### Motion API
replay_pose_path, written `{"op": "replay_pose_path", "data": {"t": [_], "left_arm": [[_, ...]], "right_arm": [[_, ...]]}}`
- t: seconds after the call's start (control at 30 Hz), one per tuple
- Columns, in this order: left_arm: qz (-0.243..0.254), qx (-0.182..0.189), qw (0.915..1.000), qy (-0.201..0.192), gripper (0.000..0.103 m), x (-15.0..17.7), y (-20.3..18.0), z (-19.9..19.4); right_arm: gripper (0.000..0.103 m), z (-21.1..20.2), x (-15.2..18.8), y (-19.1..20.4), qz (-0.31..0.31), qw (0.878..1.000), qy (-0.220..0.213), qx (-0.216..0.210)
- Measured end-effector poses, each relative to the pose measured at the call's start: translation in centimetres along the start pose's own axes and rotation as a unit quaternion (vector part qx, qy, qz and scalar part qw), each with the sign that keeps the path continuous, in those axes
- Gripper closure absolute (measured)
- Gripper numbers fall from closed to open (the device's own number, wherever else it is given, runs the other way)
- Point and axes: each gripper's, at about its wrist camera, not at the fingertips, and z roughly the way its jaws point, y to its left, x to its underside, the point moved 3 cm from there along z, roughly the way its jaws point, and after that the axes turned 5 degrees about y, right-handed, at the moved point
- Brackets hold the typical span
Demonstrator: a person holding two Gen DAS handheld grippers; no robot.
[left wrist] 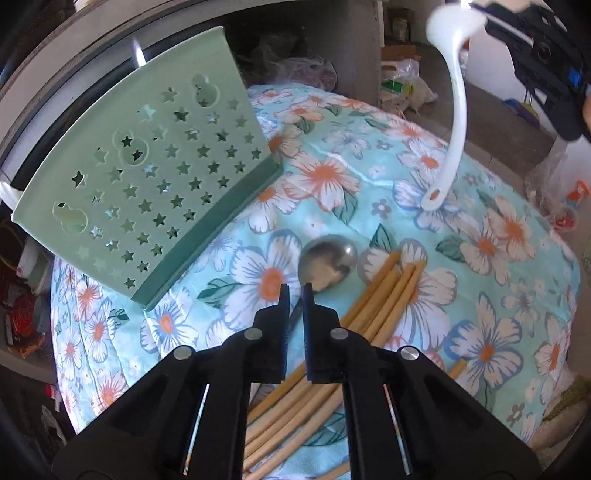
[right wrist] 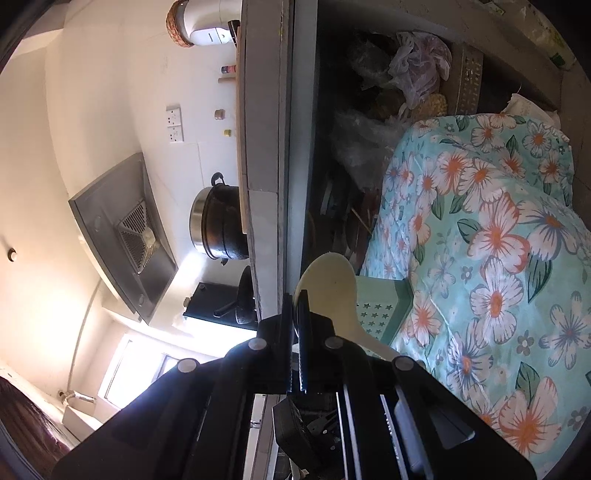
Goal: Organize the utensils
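Note:
My left gripper [left wrist: 295, 290] is shut on the handle of a metal spoon [left wrist: 327, 264] lying on the floral cloth [left wrist: 480, 295], beside a bundle of bamboo chopsticks [left wrist: 369, 314]. A green star-holed utensil holder [left wrist: 147, 177] stands to the left. My right gripper [left wrist: 487, 16] shows at the top right, shut on the head of a white rice paddle [left wrist: 458, 110] that hangs handle-down above the cloth. In the right wrist view the right gripper [right wrist: 295, 299] is shut on the paddle [right wrist: 332, 291], with the green holder [right wrist: 384, 310] behind it.
A dark shelf with plastic bags [left wrist: 303, 70] lies behind the cloth-covered surface. The right wrist view is rolled sideways and shows a counter edge [right wrist: 266, 147], a black pot [right wrist: 218, 221] and a range hood [right wrist: 125, 236].

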Motion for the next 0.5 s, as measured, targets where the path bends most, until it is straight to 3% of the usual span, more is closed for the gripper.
{"op": "replay_pose_path", "data": {"t": [0.1, 0.17, 0.2, 0.23, 0.3, 0.4, 0.5], "left_arm": [[-0.009, -0.011, 0.9999, -0.007, 0.098, -0.3, 0.7, -0.4], [-0.012, 0.003, 0.9998, -0.016, 0.097, -0.5, 0.9, -0.8], [-0.008, 0.008, 0.9998, -0.018, 0.094, -0.6, 0.8, -1.0], [0.002, 0.011, 0.9998, -0.016, 0.083, -0.8, 0.4, -1.0], [0.023, 0.003, 0.9996, -0.014, 0.072, -1.1, -0.2, -0.8], [0.055, 0.021, 0.9982, 0.007, 0.070, -1.6, -1.5, -0.1], [0.104, 0.006, 0.9937, 0.043, 0.068, -1.5, -2.7, 1.5]], "right_arm": [[0.100, -0.2, -0.2, -0.2, 0.000, 1.000, -0.003, 0.001], [0.100, -0.3, -0.3, -0.3, 0.002, 1.000, -0.002, -0.001], [0.100, -0.2, -0.3, -0.4, 0.004, 1.000, -0.002, -0.002], [0.100, -0.2, -0.3, -0.4, 0.005, 1.000, -0.001, -0.003], [0.100, -0.1, -0.3, -0.4, 0.005, 1.000, 0.000, -0.003], [0.100, 0.1, -0.3, -0.3, 0.003, 1.000, 0.003, -0.003], [0.100, 0.2, -0.4, -0.3, 0.003, 1.000, 0.005, -0.006]]}}
